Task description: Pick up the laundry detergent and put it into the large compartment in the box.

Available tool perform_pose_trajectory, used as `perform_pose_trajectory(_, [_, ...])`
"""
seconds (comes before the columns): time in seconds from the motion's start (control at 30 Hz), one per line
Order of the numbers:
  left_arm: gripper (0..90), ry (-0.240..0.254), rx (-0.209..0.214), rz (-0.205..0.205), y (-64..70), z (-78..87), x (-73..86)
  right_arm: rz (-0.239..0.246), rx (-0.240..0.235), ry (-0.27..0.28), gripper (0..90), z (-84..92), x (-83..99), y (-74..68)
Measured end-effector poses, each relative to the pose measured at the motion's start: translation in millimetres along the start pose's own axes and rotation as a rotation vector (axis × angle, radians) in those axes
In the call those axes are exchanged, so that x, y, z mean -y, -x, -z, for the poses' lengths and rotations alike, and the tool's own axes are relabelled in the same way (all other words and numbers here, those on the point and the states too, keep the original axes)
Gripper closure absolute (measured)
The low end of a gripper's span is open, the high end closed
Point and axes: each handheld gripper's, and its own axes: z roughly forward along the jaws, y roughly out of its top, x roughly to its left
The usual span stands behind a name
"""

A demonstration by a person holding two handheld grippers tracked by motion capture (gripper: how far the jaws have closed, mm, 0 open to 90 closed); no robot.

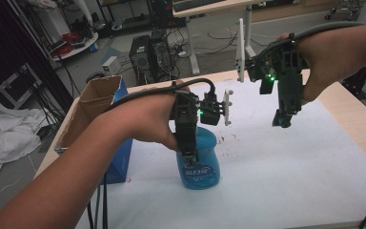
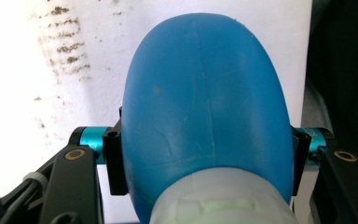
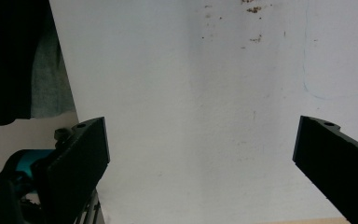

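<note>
Reached in from the near left: a bare forearm, wrist bent downward, the left hand point(image 1: 145, 125) wrapped over the top of the left gripper point(image 1: 189, 157) so that the tool pointed almost straight down at the table. Came in from the far right: the other forearm, held higher, the right hand point(image 1: 325, 67) gripping the right gripper point(image 1: 282, 120) well above the surface, its tip tilted down and slightly leftward.

Covered most of the wooden table point(image 1: 350, 112): a white sheet of paper point(image 1: 290, 167), speckled with small brown crumbs near its middle. Stood on the left edge, just behind the left forearm: a tall open cardboard box with blue printed sides point(image 1: 97, 102), its brown inner walls visible, its contents hidden from the high camera.

Stood upright on the white sheet, near and left of centre: a translucent blue plastic bottle with rounded shoulders point(image 1: 201, 162), a printed label on its near face. Could not be told from the frames: whatever lay inside the bottle. Clenched on either flank of that bottle: the left gripper's black jaws, seen in the left gripper view pressing against the blue body point(image 2: 205, 116) just above a paler band at its lower end.

Stood wide apart and released in the right gripper view point(image 3: 200, 154): the right gripper's two black jaws, with bare white sheet between them.
</note>
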Motion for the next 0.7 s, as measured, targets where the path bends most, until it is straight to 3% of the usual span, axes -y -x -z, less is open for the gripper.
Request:
perform_pose_trajectory(0.13, [37.6,0.038,0.009,0.009,1.4,9.7,2.2,0.002,0.001,0.001,2.8,-0.4,-0.7,-0.3])
perform_pose_trajectory(0.33, [37.6,0.047,-0.001,0.055,-0.3,33.7,11.1,-0.003,0.002,-0.003,2.8,-0.9,-0.1,-0.4])
perform_pose_trajectory(0.53, [37.7,0.058,0.006,0.125,-3.8,76.5,25.0,0.005,0.001,0.0,2.8,-1.3,-1.7,0.3])
perform_pose_trajectory(0.7, [37.7,0.063,-0.014,0.207,-6.9,114.3,43.0,0.015,0.0,-0.002,2.8,-2.2,-4.8,-0.4])
